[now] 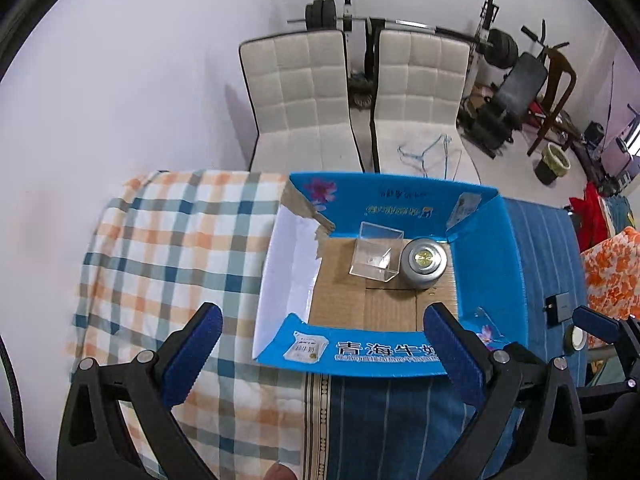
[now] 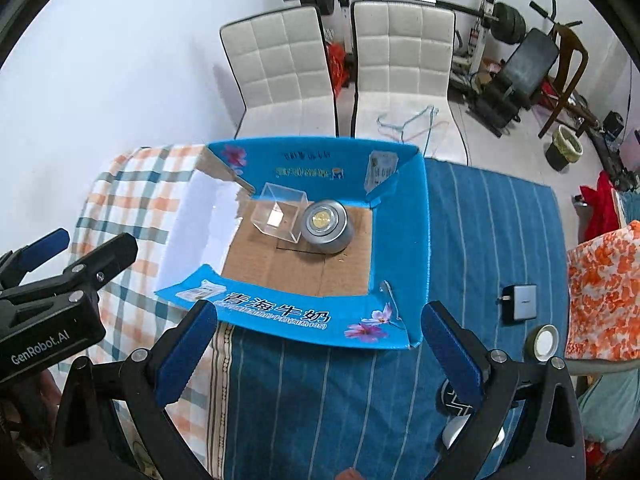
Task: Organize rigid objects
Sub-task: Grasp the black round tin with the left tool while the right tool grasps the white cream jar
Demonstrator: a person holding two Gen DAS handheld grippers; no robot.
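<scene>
Two items, a clear case (image 2: 278, 218) and a tin (image 2: 327, 226), already sit mid-frame in the box (image 2: 400, 240); both grippers (image 1: 322, 350) (image 2: 320, 346) hover spread and empty, so next approach the tape (image 2: 543, 342), lower right, squarely from above.

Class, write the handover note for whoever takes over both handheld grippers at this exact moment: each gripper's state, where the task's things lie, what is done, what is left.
Left gripper: open, empty, held above the near flap of the blue carton.
Right gripper: open, empty, also at the near flap, right of the left one.
Done: the clear plastic box and the round silver tin sit side by side at the carton's far end.
Left: the grey rectangular device and the tape roll lie on the blue striped cloth right of the carton; a black-and-white item by the right gripper's right finger is partly hidden.
</scene>
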